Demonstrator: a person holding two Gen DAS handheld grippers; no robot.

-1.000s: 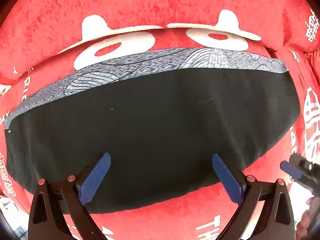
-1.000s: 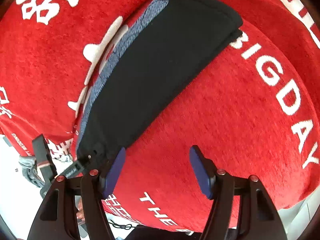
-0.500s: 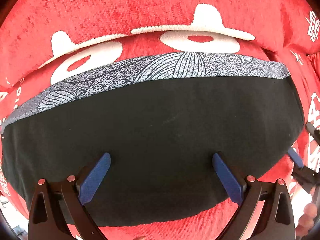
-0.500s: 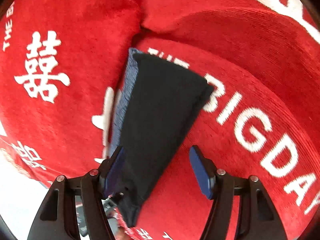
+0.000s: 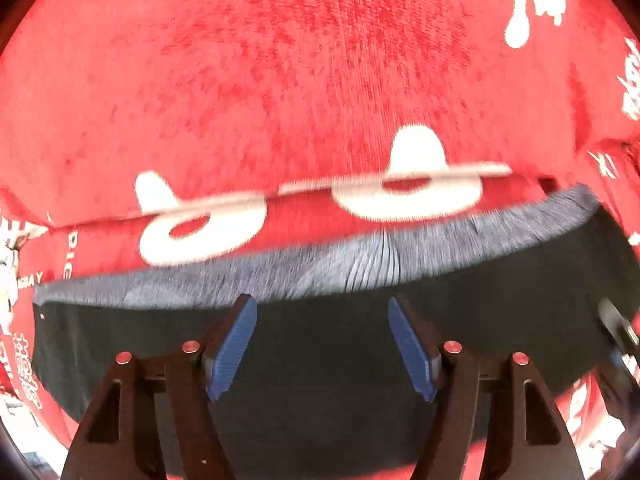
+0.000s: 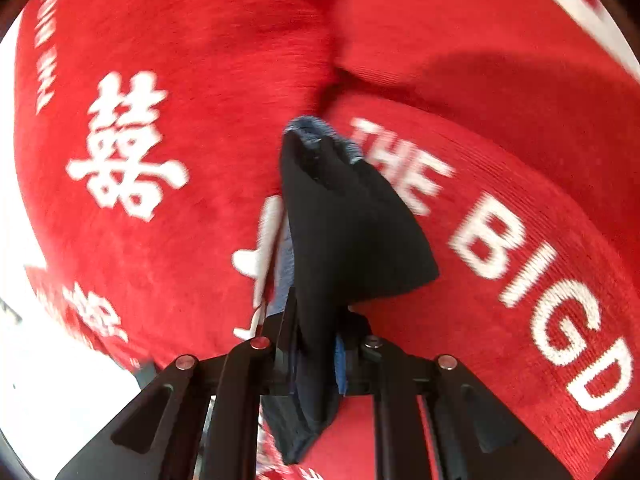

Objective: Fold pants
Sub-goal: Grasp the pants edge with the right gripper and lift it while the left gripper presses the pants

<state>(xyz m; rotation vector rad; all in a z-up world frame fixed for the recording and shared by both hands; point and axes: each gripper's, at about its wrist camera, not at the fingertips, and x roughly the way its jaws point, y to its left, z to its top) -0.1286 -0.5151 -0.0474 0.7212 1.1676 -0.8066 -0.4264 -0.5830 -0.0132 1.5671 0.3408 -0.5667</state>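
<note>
The folded black pants (image 5: 340, 344) with a grey patterned waistband (image 5: 360, 256) lie across the red cushion. My left gripper (image 5: 322, 344) is over the middle of the pants, its blue pads (image 5: 232, 344) apart with black cloth between them, open. My right gripper (image 6: 316, 356) is shut on one end of the pants (image 6: 344, 232), and the cloth rises bunched from its jaws. The right gripper also shows at the right edge of the left wrist view (image 5: 616, 328).
A red plush sofa cover (image 5: 280, 80) with white characters (image 6: 124, 148) and the words "THE BIG DAY" (image 6: 520, 248) lies under everything. A seam between cushions (image 6: 332, 76) runs behind the pants. White floor (image 6: 60, 380) shows at the lower left.
My right gripper has closed on the end of the pants and lifted it. My left gripper has moved forward over the pants and its jaws have narrowed.
</note>
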